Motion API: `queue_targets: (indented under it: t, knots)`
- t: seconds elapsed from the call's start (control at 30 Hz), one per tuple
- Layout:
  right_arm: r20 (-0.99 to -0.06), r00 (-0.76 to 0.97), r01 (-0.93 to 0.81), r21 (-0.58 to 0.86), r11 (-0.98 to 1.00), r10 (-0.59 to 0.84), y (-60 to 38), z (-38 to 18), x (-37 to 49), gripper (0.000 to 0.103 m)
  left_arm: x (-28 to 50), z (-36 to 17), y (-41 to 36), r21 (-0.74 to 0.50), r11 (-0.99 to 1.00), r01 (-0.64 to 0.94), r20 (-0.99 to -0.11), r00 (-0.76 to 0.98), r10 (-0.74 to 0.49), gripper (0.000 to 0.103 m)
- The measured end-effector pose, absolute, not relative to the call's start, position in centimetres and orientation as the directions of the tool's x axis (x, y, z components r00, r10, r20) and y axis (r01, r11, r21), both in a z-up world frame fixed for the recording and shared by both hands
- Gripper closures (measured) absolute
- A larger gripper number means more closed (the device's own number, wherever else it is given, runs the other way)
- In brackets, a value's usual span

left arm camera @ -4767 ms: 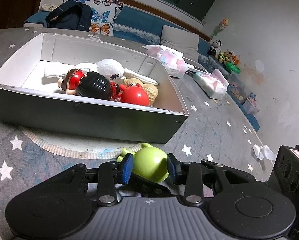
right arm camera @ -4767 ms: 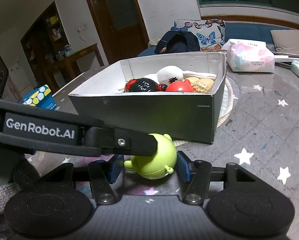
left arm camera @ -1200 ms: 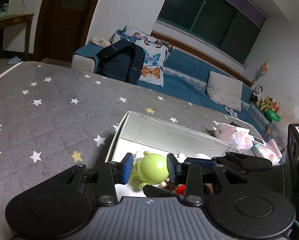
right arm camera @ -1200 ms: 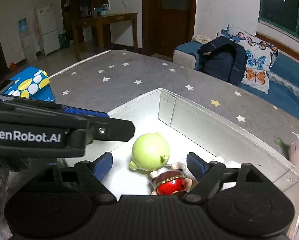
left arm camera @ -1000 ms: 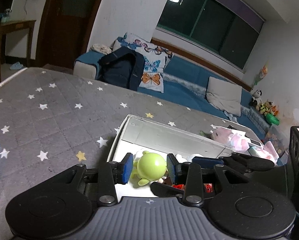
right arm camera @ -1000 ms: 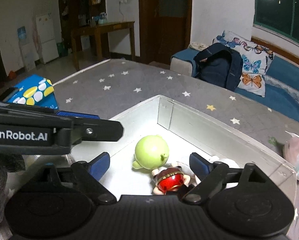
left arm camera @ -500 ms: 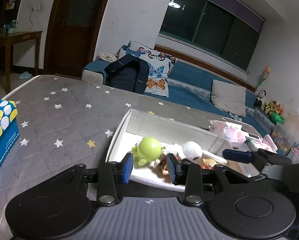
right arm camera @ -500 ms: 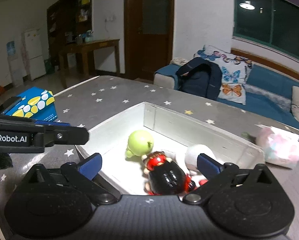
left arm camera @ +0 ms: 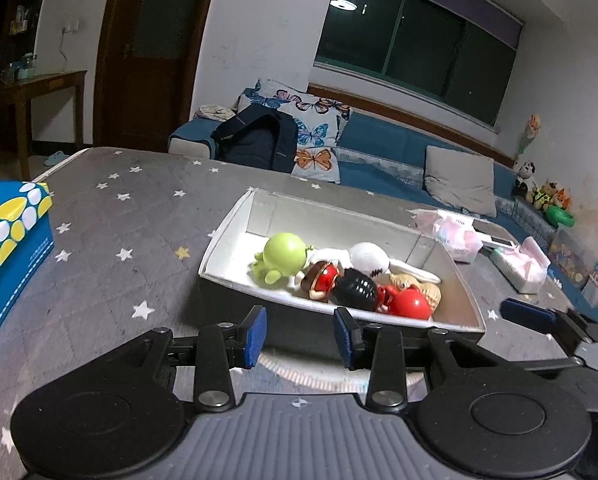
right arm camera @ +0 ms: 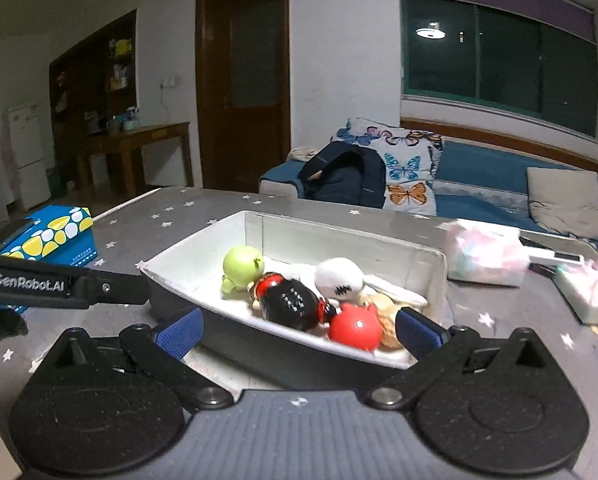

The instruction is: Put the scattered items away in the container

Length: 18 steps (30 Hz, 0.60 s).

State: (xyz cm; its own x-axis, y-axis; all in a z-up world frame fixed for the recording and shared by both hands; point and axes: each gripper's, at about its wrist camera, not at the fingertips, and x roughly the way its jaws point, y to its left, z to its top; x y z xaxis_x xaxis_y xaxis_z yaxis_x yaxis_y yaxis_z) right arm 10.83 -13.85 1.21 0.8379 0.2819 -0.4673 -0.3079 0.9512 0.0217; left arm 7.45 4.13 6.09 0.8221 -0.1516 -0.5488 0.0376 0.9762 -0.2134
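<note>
The white-lined box (left arm camera: 223, 236) (right arm camera: 179, 254) stands on the star-patterned grey mat. The green round toy (left arm camera: 283, 253) (right arm camera: 241, 262) lies at its left end, beside a red-and-brown doll (left arm camera: 321, 276), a black toy (left arm camera: 355, 289) (right arm camera: 291, 304), a red ball toy (left arm camera: 409, 303) (right arm camera: 355, 330) and a white plush (left arm camera: 369, 257) (right arm camera: 339, 276). My left gripper (left arm camera: 299, 336) is open and empty, in front of the box's near wall. My right gripper (right arm camera: 299, 332) is wide open and empty, also before the near wall.
A blue and yellow carton (left arm camera: 7, 232) (right arm camera: 53, 232) sits at the left of the mat. Pink-and-white tissue packs (left arm camera: 451, 232) (right arm camera: 487, 256) lie to the right of the box. A blue sofa with a dark backpack (left arm camera: 259, 144) is behind.
The green toy left my left gripper and now lies in the box. Both grippers have pulled back and away from the box, and the right one opened wider.
</note>
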Motion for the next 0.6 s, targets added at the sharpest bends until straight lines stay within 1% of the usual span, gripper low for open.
queue_targets:
  t: [0.23, 0.6]
  knots:
    - [-0.472, 0.844, -0.258, 0.064, 0.964, 0.257, -15.1, -0.1, 8.3, 0.0, 6.1, 5.2, 3.4, -0.183, 0.983, 0.022, -0.564, 0.816, -0.124, 0.064]
    - [-0.515, 0.825, -0.214, 0.095, 0.972, 0.232, -16.0, -2.0, 6.7, 0.0, 4.2, 4.1, 2.3, -0.143, 0.99, -0.002, -0.578, 0.812, -0.082, 0.064]
